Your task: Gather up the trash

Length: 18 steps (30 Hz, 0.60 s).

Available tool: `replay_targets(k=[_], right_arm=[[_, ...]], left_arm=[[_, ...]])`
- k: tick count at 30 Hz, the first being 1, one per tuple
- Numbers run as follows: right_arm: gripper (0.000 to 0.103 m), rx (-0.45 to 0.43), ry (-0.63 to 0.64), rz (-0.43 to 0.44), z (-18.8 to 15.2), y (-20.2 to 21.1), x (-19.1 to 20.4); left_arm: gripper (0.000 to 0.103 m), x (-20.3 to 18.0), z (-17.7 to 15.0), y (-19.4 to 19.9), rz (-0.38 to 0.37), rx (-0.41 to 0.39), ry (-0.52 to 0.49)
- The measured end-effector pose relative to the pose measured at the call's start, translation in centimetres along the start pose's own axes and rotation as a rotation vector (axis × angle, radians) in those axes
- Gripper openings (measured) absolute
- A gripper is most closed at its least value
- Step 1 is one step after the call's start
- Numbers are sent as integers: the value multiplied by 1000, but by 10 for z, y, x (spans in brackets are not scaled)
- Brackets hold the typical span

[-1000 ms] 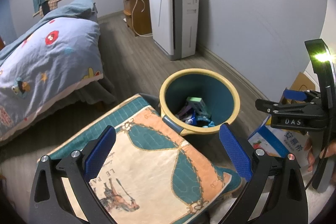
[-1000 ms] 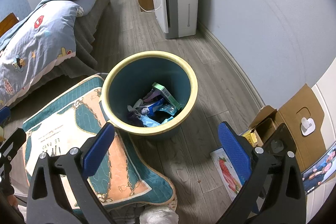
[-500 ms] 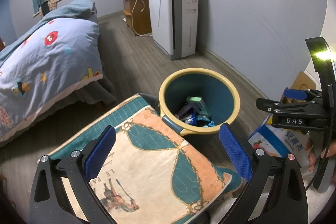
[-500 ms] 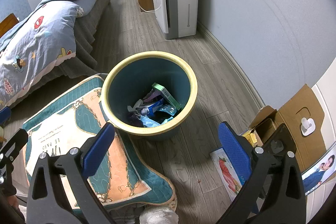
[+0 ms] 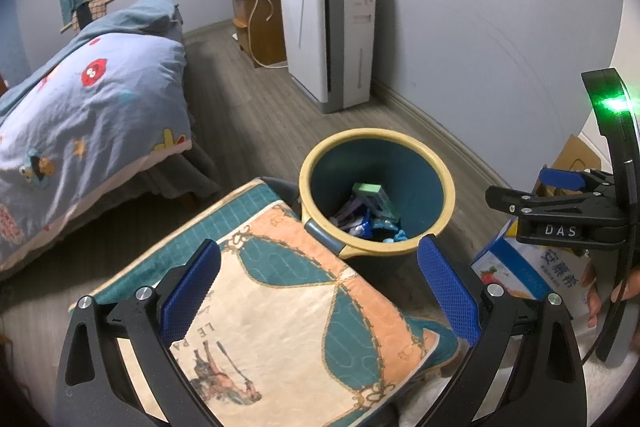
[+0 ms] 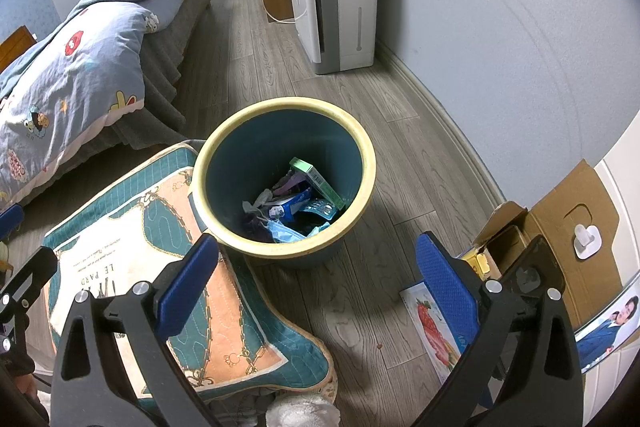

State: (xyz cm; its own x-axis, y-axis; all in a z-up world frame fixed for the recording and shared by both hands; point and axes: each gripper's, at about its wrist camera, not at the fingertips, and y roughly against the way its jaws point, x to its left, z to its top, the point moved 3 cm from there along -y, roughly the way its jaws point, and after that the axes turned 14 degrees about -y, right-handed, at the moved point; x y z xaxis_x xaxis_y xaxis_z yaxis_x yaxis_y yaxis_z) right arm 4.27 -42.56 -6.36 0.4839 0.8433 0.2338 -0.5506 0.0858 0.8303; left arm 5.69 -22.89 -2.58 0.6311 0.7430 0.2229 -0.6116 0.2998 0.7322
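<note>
A teal bin with a yellow rim (image 5: 430, 163) (image 6: 360, 147) stands on the wood floor and holds trash (image 6: 294, 205): a green box, blue wrappers, a blister pack and crumpled bits (image 5: 372, 211). My left gripper (image 5: 320, 291) is open over a patterned cushion (image 5: 280, 307), just short of the bin. My right gripper (image 6: 316, 283) is open above the floor in front of the bin, nothing between its fingers. In the left wrist view the right gripper's body (image 5: 560, 215) shows at the far right.
The cushion (image 6: 132, 267) lies against the bin's left side. A bed with a blue quilt (image 5: 80, 99) fills the left. A white air purifier (image 5: 332, 35) stands by the wall. Right of the bin sit an open cardboard box (image 6: 560, 227) and a strawberry carton (image 6: 434, 327).
Both grippers stay open and nearly still. The light on the right gripper's body has turned from yellow to green.
</note>
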Motion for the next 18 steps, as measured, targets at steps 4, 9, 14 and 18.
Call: replay_targets(k=[4,9,14,18], right_arm=[[97,0,-3,-1,0,0,0],[97,5,-14,1,0,-1,-1],[97,5,-12,-1,0,-1,0],[97,5,-14,-3,-1,0,1]], left_arm=[[98,-5,1,-1,-6,-7,-30],[98,-15,0,-5,-2,15,-101],[98,-21,1,-3,31,17,-147],[98,-16,1,-4,25,29,-130]])
